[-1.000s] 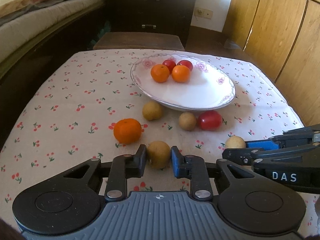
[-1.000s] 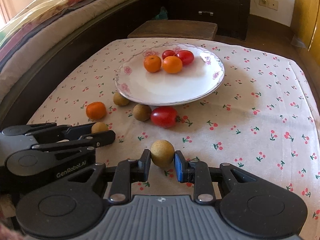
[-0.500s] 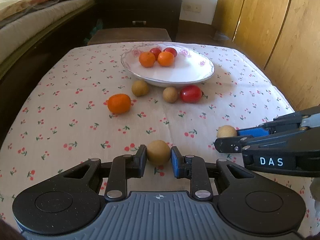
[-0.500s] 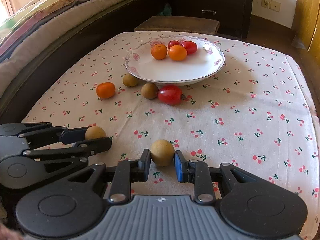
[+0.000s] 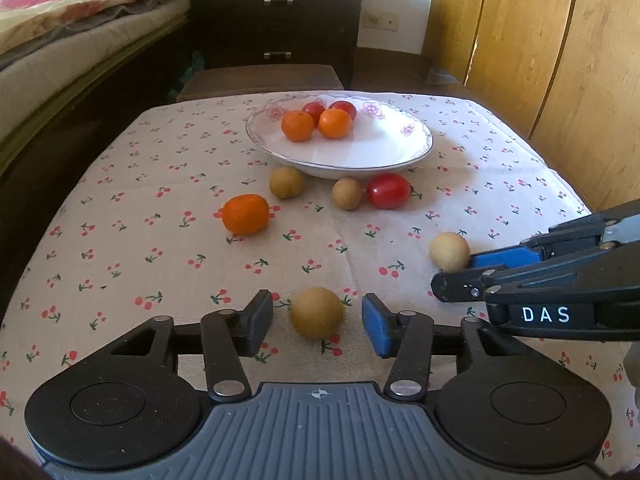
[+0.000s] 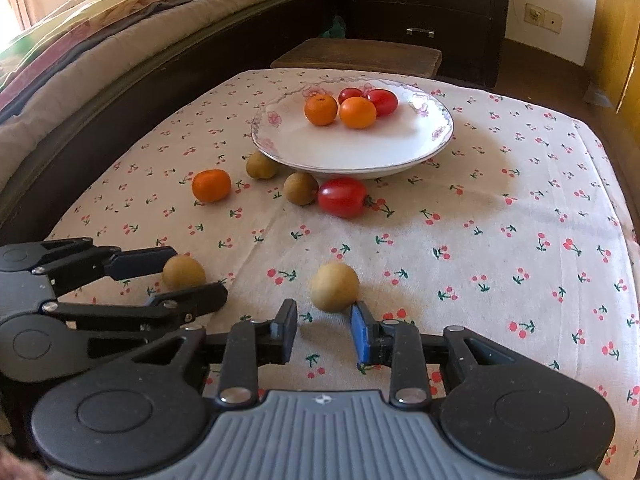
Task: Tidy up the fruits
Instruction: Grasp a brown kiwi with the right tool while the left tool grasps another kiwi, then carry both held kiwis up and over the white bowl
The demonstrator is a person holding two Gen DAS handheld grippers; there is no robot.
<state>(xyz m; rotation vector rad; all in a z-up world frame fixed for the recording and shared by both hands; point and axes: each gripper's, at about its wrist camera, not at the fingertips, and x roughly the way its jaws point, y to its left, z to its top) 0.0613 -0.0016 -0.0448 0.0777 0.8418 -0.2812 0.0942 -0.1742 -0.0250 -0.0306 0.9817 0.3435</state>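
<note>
- Your left gripper (image 5: 317, 322) has just been opening: its jaws stand spread, and a tan round fruit (image 5: 316, 312) sits on the tablecloth (image 5: 120, 240) between them with a gap on each side, so nothing is pinched.
- Your right gripper (image 6: 324, 330) has also just been easing apart. The paler round fruit (image 6: 335, 287) rests on the cloth just ahead of its tips; the blue pad (image 6: 359, 334) looks to be touching its lower right side, while the black pad stands clear of it. It is no longer clamped.
- Both grippers sit side by side at the near edge of the table, each one visible in the other's view.
- The white flowered plate (image 5: 384, 152) stands toward the far end, holding two oranges (image 5: 298, 125) and two red tomatoes (image 5: 343, 108) grouped at its back.
- In front of the plate, on the cloth, lie two more tan fruits (image 5: 286, 182), a red tomato (image 5: 388, 191) just beside one of them, and an orange (image 5: 245, 214) further to the left.
</note>
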